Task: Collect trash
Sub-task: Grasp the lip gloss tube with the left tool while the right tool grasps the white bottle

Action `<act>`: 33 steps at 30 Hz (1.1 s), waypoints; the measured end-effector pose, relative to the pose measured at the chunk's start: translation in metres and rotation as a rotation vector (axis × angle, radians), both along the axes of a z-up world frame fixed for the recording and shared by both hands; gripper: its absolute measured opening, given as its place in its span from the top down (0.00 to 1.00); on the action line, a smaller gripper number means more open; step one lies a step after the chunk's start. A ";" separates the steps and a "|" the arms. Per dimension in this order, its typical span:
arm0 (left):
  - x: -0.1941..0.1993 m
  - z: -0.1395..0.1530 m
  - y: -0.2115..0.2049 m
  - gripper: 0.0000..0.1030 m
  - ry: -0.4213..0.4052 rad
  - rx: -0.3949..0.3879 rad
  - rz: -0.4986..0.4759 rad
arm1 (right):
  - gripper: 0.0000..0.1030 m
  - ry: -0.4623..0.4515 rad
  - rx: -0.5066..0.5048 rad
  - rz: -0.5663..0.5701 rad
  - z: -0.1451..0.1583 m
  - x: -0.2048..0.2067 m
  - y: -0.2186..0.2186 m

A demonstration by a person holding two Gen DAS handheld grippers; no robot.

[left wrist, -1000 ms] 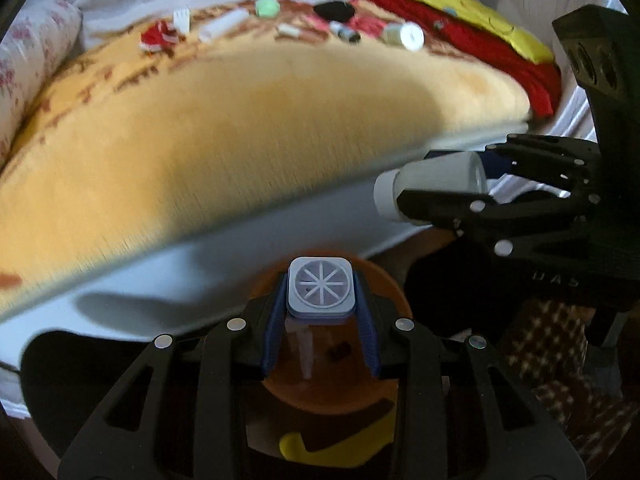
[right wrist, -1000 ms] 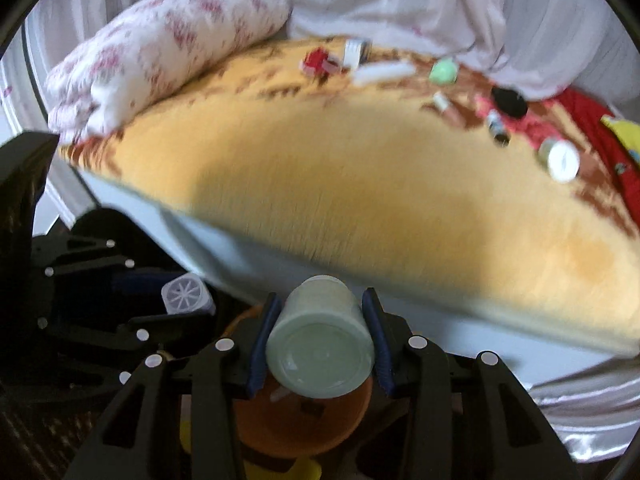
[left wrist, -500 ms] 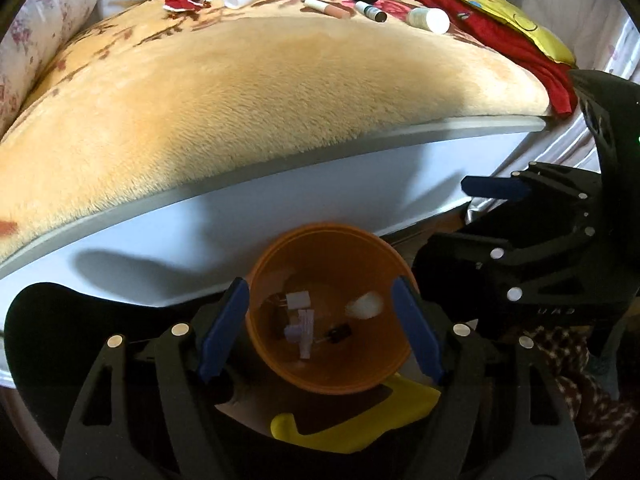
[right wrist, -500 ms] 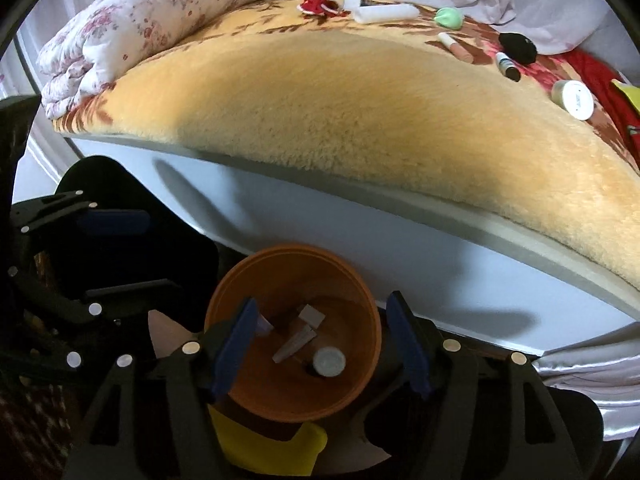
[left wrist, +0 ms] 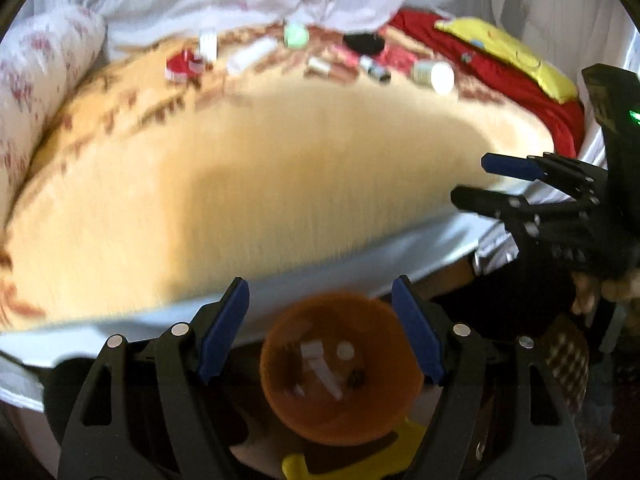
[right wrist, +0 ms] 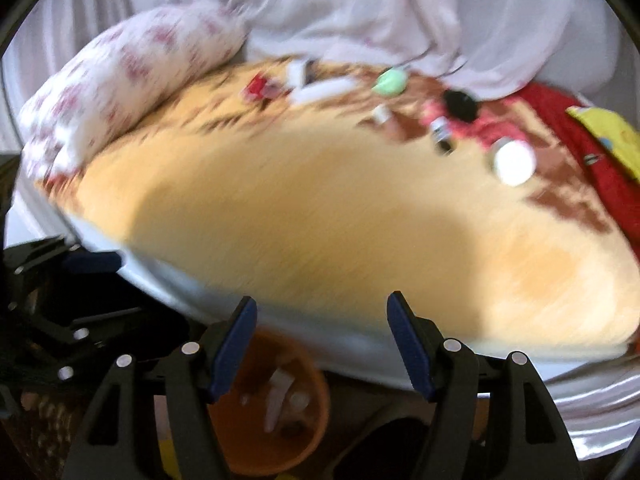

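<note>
Both grippers, left gripper & right gripper: jaws just opened, apart, empty, above round orange plastic bin. Remaining trash, e.g. white cylindrical bottle, far across yellow plush bed blanket, nearer right gripper.

An orange bin stands upright at the foot of the bed, at six o'clock in the left wrist view, holding small white scraps and a dark bit. More trash lies along the blanket's far edge, from eleven to one o'clock: a red wrapper, white tube, green lump, black piece, white-capped jar.
</note>
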State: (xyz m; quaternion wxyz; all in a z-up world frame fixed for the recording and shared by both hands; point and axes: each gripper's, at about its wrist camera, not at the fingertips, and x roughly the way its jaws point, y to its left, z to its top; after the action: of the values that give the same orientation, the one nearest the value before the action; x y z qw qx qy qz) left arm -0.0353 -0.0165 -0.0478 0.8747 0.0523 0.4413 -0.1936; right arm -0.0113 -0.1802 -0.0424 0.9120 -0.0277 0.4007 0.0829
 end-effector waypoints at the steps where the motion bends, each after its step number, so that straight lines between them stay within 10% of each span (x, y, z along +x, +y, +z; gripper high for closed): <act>1: 0.005 0.006 -0.004 0.30 -0.025 0.000 0.000 | 0.36 -0.030 -0.002 -0.036 0.006 0.012 -0.013; 8: 0.036 0.034 -0.029 0.30 -0.133 -0.010 0.000 | 0.34 -0.114 -0.053 -0.273 0.023 0.097 -0.087; 17: 0.075 0.042 -0.052 0.30 -0.154 -0.023 -0.006 | 0.34 0.038 -0.119 -0.379 -0.002 0.193 -0.123; 20: 0.081 0.040 -0.057 0.30 -0.152 -0.023 -0.006 | 0.54 0.138 -0.087 -0.379 -0.015 0.210 -0.135; 33: 0.173 0.048 -0.085 0.30 -0.137 -0.080 0.133 | 0.54 -0.149 -0.012 -0.320 0.040 0.124 -0.109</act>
State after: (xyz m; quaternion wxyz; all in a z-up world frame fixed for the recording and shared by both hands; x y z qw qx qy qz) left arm 0.1372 -0.1017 0.0001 0.9151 0.0010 0.3748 -0.1484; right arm 0.1130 -0.2890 -0.0026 0.9406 0.0247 0.3316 -0.0681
